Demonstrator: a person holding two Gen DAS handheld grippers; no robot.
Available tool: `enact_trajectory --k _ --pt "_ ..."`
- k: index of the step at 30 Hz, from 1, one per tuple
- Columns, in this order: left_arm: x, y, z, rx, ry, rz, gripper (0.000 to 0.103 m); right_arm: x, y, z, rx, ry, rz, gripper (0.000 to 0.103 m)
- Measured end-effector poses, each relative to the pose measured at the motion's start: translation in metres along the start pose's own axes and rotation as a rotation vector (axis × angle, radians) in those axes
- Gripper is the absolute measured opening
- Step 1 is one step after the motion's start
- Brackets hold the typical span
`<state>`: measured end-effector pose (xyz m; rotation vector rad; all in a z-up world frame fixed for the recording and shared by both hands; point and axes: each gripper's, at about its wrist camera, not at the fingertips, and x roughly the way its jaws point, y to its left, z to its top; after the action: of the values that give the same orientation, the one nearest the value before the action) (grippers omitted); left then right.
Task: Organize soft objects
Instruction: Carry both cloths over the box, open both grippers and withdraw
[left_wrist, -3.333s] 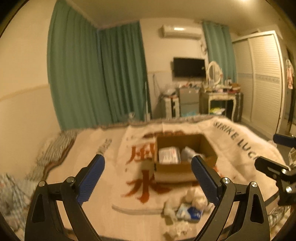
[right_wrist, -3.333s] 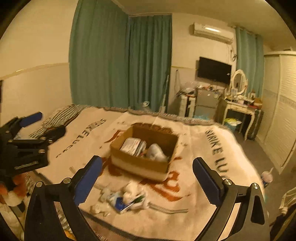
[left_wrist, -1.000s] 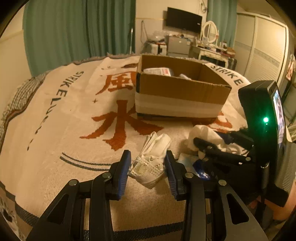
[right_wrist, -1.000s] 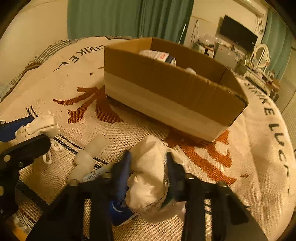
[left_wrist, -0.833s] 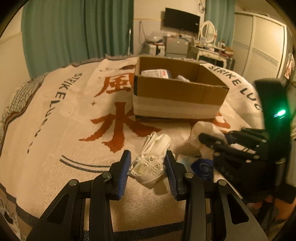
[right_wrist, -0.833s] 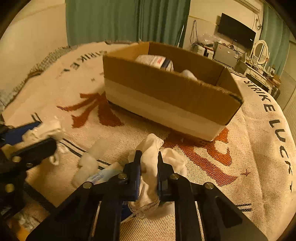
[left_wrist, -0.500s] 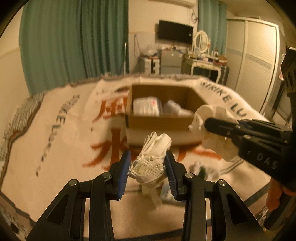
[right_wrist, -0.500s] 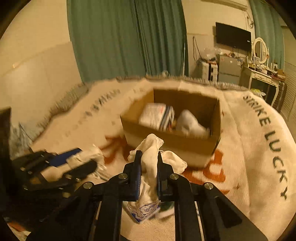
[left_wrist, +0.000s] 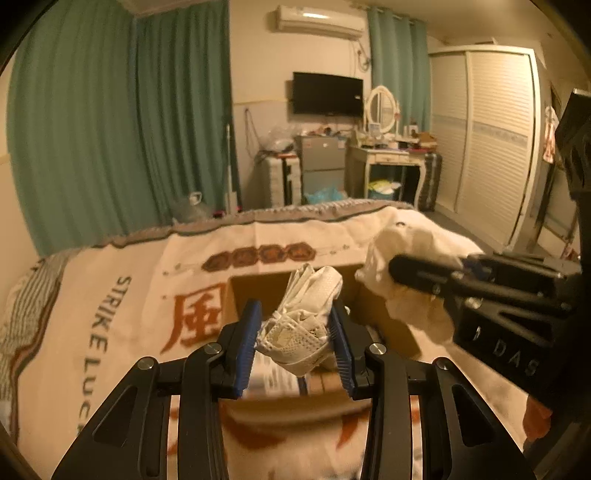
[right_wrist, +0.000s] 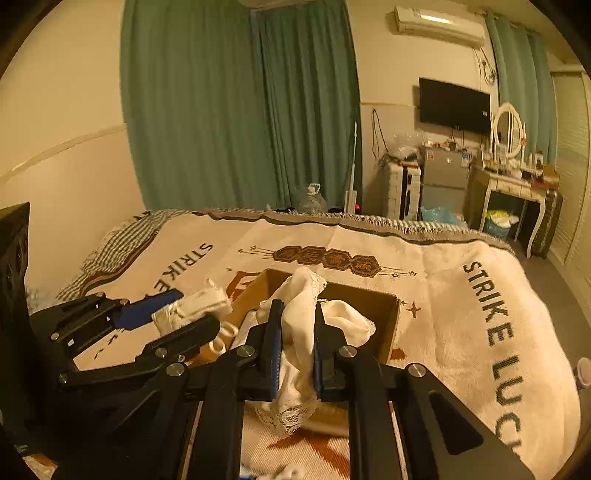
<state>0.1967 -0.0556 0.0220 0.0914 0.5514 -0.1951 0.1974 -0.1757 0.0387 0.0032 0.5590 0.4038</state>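
Note:
My left gripper (left_wrist: 295, 325) is shut on a bundle of white mesh socks (left_wrist: 303, 314) and holds it over the open cardboard box (left_wrist: 240, 295) on the bed. My right gripper (right_wrist: 295, 332) is shut on a white lace-edged cloth (right_wrist: 301, 332) and holds it over the same box (right_wrist: 384, 314). In the right wrist view the left gripper (right_wrist: 177, 314) with its socks (right_wrist: 195, 306) is at the left over the box's left end. In the left wrist view the right gripper (left_wrist: 399, 269) with its cloth (left_wrist: 406, 266) is at the right.
The box stands on a cream blanket (right_wrist: 461, 295) with red characters and "STRIKE LUCKY" lettering. A white packet (left_wrist: 273, 376) lies in the box. Green curtains (right_wrist: 240, 110), a dressing table (right_wrist: 517, 184) and a wardrobe (left_wrist: 487, 140) stand beyond the bed's far edge.
Both grippers closed on their cloth items on the blanket, lifted them and moved forward. They now hang over the box instead of in front of it.

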Motion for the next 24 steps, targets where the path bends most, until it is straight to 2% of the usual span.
enact_trajectory --k 5,11,13,14,15,16,18,20,24 --pt "0.053 0.004 0.01 0.034 0.037 -0.016 0.037 0.054 -0.029 0.006 0.046 0.051 -0.028 0.012" --pt "0.098 0.007 0.004 0.076 0.039 0.046 0.04 0.101 -0.057 -0.005 0.081 0.105 -0.045 0.013" --pt "0.106 0.008 0.004 0.08 0.054 0.037 0.053 0.11 -0.063 -0.009 0.09 0.114 -0.038 0.013" --pt "0.107 0.011 0.005 0.066 0.052 0.032 0.066 0.111 -0.064 -0.011 0.093 0.115 -0.035 0.013" --pt "0.106 0.014 0.005 0.053 0.042 0.035 0.077 0.111 -0.065 -0.013 0.093 0.113 -0.032 0.018" --pt "0.104 0.016 0.006 0.045 0.031 0.043 0.08 0.111 -0.065 -0.013 0.093 0.111 -0.035 0.022" --pt "0.099 0.017 0.01 0.045 0.015 0.062 0.081 0.107 -0.065 -0.014 0.096 0.105 -0.051 0.046" --pt "0.092 0.021 0.015 0.056 0.01 0.082 0.081 0.098 -0.066 -0.012 0.108 0.084 -0.058 0.058" --pt "0.059 0.026 0.026 0.06 -0.029 0.105 0.081 0.072 -0.062 -0.002 0.106 0.054 -0.085 0.059"
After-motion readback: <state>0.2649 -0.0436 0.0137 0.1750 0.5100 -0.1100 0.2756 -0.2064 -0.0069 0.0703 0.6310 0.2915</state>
